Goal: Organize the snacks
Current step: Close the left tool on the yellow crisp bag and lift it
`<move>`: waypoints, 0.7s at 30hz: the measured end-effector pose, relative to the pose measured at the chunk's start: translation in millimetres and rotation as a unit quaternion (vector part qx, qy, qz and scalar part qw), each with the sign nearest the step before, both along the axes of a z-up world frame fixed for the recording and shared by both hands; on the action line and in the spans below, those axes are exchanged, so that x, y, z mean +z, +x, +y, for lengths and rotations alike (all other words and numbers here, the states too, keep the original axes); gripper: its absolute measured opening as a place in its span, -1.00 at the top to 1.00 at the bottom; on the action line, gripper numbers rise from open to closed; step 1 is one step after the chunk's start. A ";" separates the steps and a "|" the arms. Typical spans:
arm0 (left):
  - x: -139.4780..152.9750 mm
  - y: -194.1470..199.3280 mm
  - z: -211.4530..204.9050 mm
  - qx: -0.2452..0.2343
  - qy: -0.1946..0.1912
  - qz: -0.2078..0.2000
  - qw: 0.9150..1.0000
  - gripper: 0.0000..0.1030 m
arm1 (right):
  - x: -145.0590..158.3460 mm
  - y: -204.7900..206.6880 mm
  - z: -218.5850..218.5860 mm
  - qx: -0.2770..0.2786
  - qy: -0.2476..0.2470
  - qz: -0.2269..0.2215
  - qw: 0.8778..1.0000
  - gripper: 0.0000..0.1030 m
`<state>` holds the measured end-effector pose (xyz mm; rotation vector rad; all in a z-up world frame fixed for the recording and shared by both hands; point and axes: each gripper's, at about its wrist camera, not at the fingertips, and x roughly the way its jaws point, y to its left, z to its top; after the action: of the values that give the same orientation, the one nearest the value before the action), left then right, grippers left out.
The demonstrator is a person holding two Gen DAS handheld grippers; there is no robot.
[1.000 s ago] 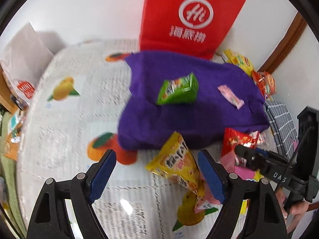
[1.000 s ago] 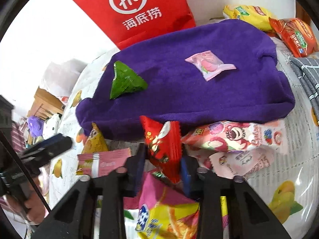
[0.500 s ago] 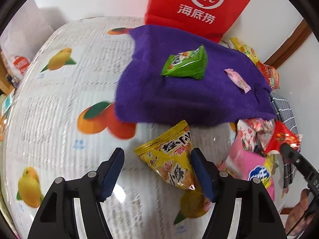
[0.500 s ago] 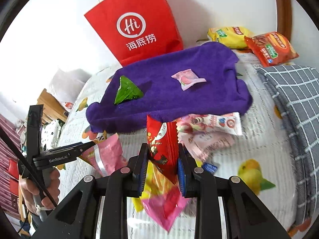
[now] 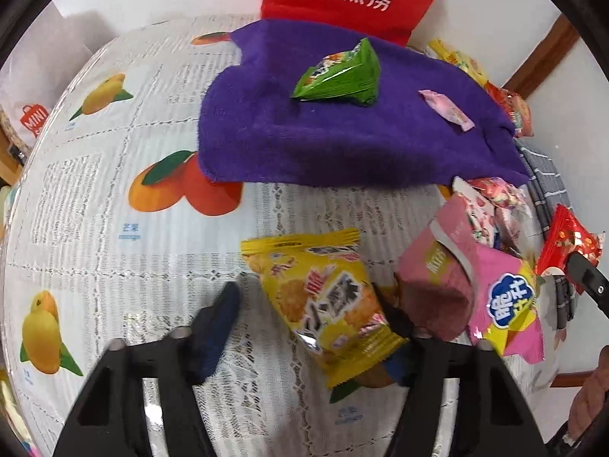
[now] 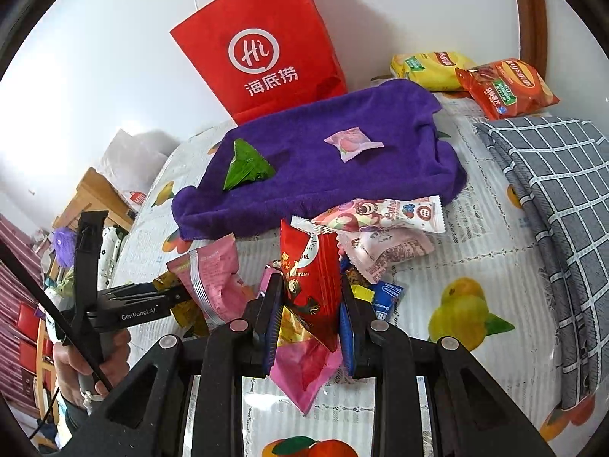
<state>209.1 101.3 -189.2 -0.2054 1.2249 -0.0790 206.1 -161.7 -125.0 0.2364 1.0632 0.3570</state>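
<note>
My right gripper [image 6: 310, 316] is shut on a red snack packet [image 6: 312, 278] and holds it upright above the pile; the packet also shows in the left wrist view [image 5: 567, 243]. My left gripper [image 5: 316, 312] is open around a yellow snack packet [image 5: 327, 304] lying on the tablecloth. A purple towel [image 6: 323, 175] lies behind, with a green packet [image 6: 245, 165] and a pink candy [image 6: 352, 143] on it. A red paper bag [image 6: 262, 53] stands behind the towel.
A pink pouch [image 5: 441, 270], a pink and yellow packet [image 5: 506, 304] and strawberry-bear packets [image 6: 384, 215] lie in a pile. Yellow and orange chip bags [image 6: 502, 87] sit at the back right. A grey checked cloth [image 6: 552, 190] covers the right side.
My left gripper has come down and forward, with its fingers now either side of the yellow packet. My right gripper has lifted the red packet higher and pulled back from the towel.
</note>
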 end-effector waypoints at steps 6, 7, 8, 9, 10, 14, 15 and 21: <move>17.9 -8.4 2.7 -0.002 0.023 -0.022 1.000 0.22 | 7.4 -3.3 2.1 0.004 -0.005 -0.009 1.000 0.48; 20.7 -8.9 4.5 -0.001 0.022 -0.023 0.999 0.23 | 8.5 -3.7 2.5 0.004 -0.005 -0.009 1.000 0.48; 25.0 -10.6 7.3 0.002 0.019 -0.027 0.999 0.23 | 9.8 -3.9 2.9 0.004 -0.003 -0.010 1.000 0.48; 30.1 -12.2 10.3 0.005 0.017 -0.031 0.999 0.23 | 11.6 -4.2 3.3 0.005 -0.002 -0.012 1.000 0.48; 34.8 -13.3 12.9 0.008 0.016 -0.036 0.999 0.23 | 13.3 -4.5 3.7 0.005 -0.002 -0.014 1.000 0.48; 55.2 -17.8 17.4 0.011 0.019 -0.058 0.998 0.23 | 22.3 -5.1 5.2 0.005 -0.001 -0.022 1.000 0.48; 58.8 -17.9 17.4 0.012 0.019 -0.062 0.998 0.23 | 24.8 -5.1 5.4 0.006 -0.001 -0.025 1.000 0.48; 86.9 -13.7 16.2 0.012 0.013 -0.090 0.996 0.23 | 42.4 -1.2 5.4 0.005 -0.006 -0.040 0.999 0.48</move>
<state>195.3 117.5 -102.2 -0.1860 1.0424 -0.0601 204.8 -156.3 -82.6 0.2051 0.9876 0.3656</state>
